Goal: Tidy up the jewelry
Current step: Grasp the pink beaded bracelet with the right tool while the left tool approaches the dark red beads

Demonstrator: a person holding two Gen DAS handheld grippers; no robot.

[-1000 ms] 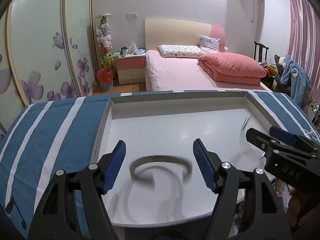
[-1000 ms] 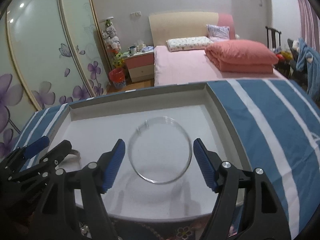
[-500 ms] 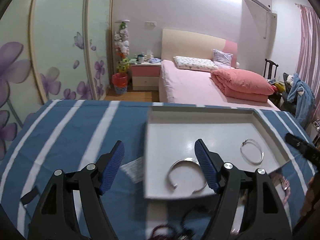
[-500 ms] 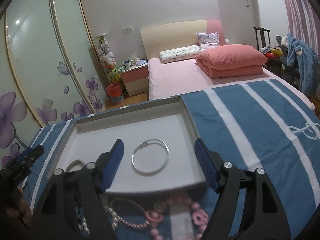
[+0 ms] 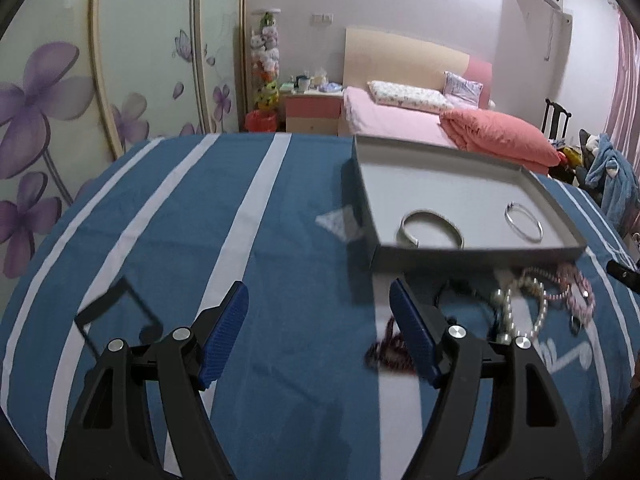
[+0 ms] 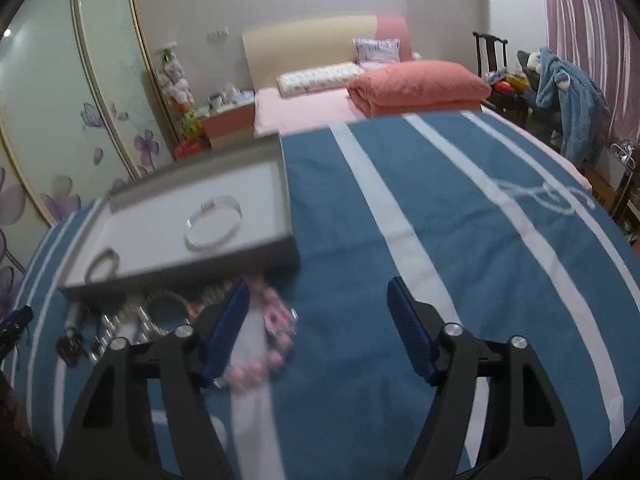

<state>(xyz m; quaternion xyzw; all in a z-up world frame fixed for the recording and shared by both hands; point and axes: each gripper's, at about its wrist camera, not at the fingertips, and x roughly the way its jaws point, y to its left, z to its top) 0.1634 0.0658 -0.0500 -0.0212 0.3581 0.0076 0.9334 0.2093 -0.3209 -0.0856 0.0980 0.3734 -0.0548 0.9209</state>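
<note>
Two bangles are counted in one tray; a dark bead strand is seen only past the wide, empty left hand-held gripper, while the right hand-held gripper, just narrowed, is empty.

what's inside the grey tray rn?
Two silver bangles: an open cuff bangle and a closed thin bangle, apart, on the tray floor. The near wall hides a strip of floor.
</note>
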